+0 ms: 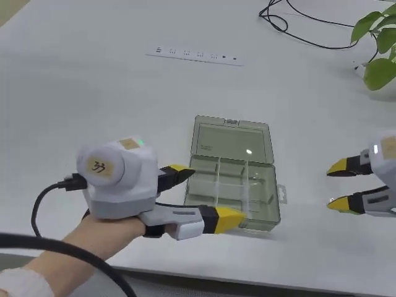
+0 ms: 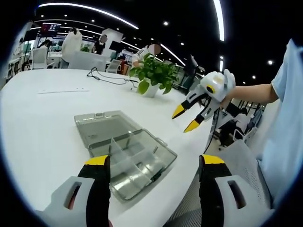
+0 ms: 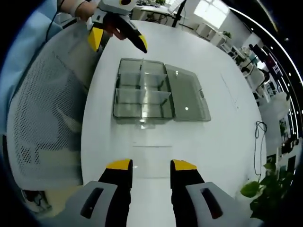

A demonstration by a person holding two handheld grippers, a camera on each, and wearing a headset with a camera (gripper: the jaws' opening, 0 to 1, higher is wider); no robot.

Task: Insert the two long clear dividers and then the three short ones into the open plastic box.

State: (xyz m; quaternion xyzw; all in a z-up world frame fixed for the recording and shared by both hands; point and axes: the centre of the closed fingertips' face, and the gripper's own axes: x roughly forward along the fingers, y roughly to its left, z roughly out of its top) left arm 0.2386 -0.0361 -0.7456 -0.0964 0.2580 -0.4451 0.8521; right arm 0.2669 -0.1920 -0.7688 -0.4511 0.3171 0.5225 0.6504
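Note:
The open plastic box (image 1: 235, 185) sits mid-table with its lid (image 1: 232, 141) laid flat behind it. Clear dividers (image 1: 232, 181) stand inside and split it into several compartments. My left gripper (image 1: 204, 195) is open at the box's near left corner, one yellow tip by the left wall and the other at the front edge, holding nothing. My right gripper (image 1: 337, 185) is open and empty, well off to the right of the box. The left gripper view shows the box (image 2: 128, 151) just past my left gripper (image 2: 155, 161). The right gripper view shows the box (image 3: 142, 94) beyond my right gripper (image 3: 150, 164).
A white power strip (image 1: 195, 54) lies at the back of the table. A black cable (image 1: 297, 28) and a potted plant (image 1: 377, 43) are at the back right. The table's front edge runs just below the box. A mesh chair (image 3: 47, 118) stands by the table.

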